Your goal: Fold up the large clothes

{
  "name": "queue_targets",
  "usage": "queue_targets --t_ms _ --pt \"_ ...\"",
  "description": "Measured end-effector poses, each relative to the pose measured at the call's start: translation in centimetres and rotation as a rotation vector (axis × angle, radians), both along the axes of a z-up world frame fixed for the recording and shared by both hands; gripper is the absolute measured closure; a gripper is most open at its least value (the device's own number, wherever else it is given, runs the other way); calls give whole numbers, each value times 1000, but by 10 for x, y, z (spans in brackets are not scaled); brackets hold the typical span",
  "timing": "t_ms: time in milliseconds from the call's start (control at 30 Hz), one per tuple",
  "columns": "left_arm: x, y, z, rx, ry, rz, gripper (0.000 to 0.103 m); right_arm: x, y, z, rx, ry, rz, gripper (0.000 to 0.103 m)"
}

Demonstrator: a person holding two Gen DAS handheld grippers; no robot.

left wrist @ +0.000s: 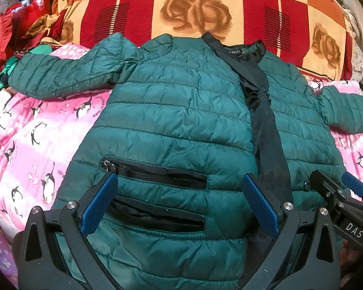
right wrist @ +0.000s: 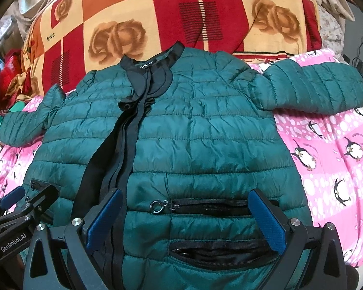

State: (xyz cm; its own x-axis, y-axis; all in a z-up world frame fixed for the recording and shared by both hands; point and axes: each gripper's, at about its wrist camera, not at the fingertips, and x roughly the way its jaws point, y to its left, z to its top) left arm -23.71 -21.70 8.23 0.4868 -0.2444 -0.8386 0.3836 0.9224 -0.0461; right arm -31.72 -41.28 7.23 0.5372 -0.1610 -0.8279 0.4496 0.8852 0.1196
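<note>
Jacket: a dark green quilted jacket (left wrist: 181, 111) lies face up and spread flat on a pink penguin-print sheet (left wrist: 36, 140), collar toward the far side, hem nearest the cameras.
Front opening: the black zip band (left wrist: 266, 120) runs from collar to hem; the two front halves lie just beside each other, slightly parted near the collar, where a black lining and a label show.
Sleeves: the left-side sleeve (left wrist: 60, 77) stretches outward across the sheet; the other sleeve (right wrist: 314, 89) does the same on the opposite side.
Pockets: each front half carries two black zipped pocket slits; in the right wrist view a round metal zip pull (right wrist: 157, 206) rests at the inner end of the upper slit.
Left gripper (left wrist: 179, 203): over the hem on the jacket's left half, blue-padded fingers (left wrist: 99, 203) spread wide with nothing between them (whether they touch the fabric I cannot tell).
Right gripper (right wrist: 186, 217): over the hem on the other half, fingers (right wrist: 268, 217) also wide apart and gripping nothing; it shows at the right edge of the left wrist view.
Behind: a red, orange and cream checked blanket (left wrist: 205, 7) with rose prints and the word "love" lies past the collar.
Far left: a heap of red and green cloth (left wrist: 17, 24).
</note>
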Motion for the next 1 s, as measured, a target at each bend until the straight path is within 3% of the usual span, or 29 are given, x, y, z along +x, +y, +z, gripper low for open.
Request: queue_targets --t_ms 1000 --pt "34 0 21 -10 -31 37 1 32 -1 13 -24 -34 21 0"
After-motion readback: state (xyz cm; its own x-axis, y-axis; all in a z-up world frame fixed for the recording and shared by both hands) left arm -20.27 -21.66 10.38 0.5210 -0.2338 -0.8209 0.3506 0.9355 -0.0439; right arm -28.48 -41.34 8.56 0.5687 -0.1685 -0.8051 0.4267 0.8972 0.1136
